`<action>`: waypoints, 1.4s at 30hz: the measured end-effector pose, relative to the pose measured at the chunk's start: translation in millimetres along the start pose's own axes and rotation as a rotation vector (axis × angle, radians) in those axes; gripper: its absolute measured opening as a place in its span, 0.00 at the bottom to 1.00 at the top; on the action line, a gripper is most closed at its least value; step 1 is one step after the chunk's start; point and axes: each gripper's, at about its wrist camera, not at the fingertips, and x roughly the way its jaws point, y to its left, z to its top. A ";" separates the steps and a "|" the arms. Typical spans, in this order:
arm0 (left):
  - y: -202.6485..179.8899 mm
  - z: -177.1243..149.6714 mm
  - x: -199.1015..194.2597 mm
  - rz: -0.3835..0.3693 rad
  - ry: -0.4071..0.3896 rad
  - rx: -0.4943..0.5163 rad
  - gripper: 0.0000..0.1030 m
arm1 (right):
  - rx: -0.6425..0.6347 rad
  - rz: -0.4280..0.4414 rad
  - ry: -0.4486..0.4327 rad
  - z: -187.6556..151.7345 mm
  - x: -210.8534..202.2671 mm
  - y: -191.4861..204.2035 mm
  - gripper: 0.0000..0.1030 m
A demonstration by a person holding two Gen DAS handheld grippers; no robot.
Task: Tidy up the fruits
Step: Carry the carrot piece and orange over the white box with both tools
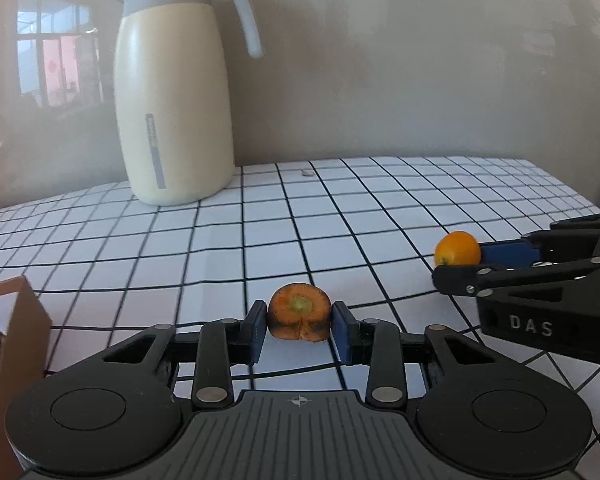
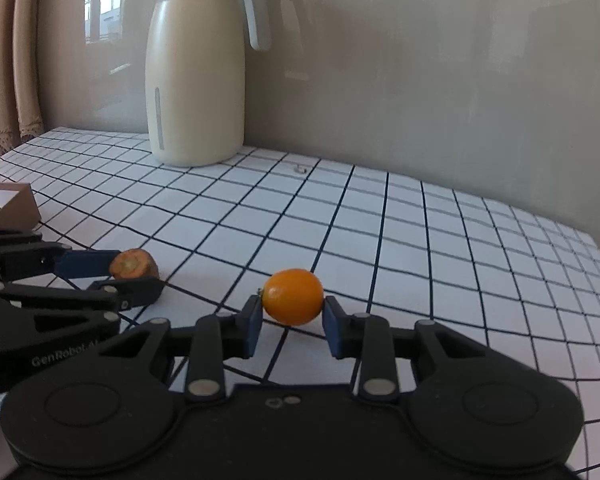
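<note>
The left gripper (image 1: 299, 330) is clamped on a carrot stub (image 1: 299, 317) whose cut face shows only in its own view, while the right gripper (image 2: 293, 320) pinches a kumquat (image 2: 293, 297) above the grid tablecloth (image 2: 420, 240), a cardboard box (image 2: 14, 204) at far left.

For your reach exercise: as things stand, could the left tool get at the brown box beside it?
Probably yes. The left tool is shut on the carrot piece, and the brown box stands close on its left with nothing between, though the grip is occupied.
</note>
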 end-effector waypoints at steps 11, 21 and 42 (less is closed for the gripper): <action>4.6 1.4 -35.0 0.018 -0.042 0.008 0.34 | -0.002 -0.015 -0.040 -0.2 -30.2 8.8 0.23; 13.7 -11.6 -88.2 0.034 -0.099 -0.008 0.34 | 0.002 -0.015 -0.093 -5.9 -70.2 26.7 0.23; 46.0 -40.5 -183.1 0.126 -0.209 0.012 0.34 | -0.015 0.047 -0.163 -26.6 -140.6 72.5 0.23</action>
